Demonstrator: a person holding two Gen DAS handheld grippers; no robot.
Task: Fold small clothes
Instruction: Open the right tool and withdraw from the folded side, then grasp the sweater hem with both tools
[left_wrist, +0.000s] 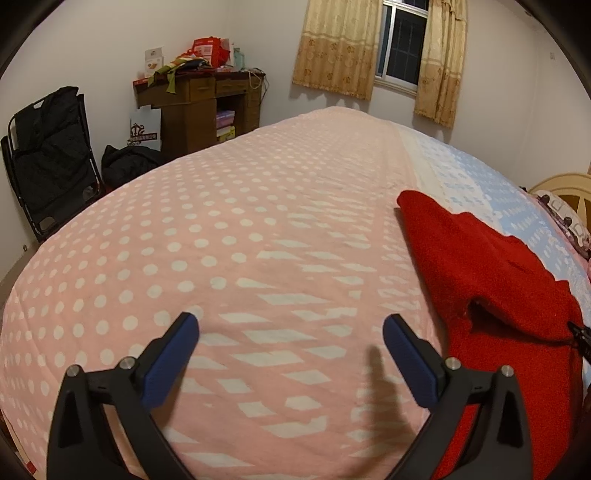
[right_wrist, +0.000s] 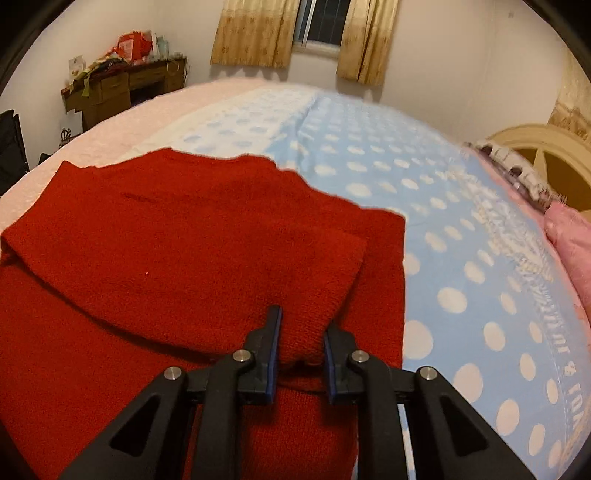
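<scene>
A red knit sweater (right_wrist: 177, 240) lies on the bed, partly folded, with a sleeve laid over the body. My right gripper (right_wrist: 303, 325) is shut on the cuff end of that red sleeve (right_wrist: 306, 328), just above the sweater. In the left wrist view the sweater (left_wrist: 480, 269) lies to the right. My left gripper (left_wrist: 291, 325) is open and empty above the pink dotted blanket (left_wrist: 221, 240), left of the sweater. The right gripper's tip (left_wrist: 583, 336) shows at the sweater's right edge.
The bed carries a pink dotted blanket and a blue dotted blanket (right_wrist: 424, 221). A pink pillow (right_wrist: 572, 243) and cream headboard (right_wrist: 546, 155) are at the right. A cluttered wooden desk (left_wrist: 199, 107), a folded black chair (left_wrist: 48, 155) and a curtained window (left_wrist: 402, 40) stand beyond.
</scene>
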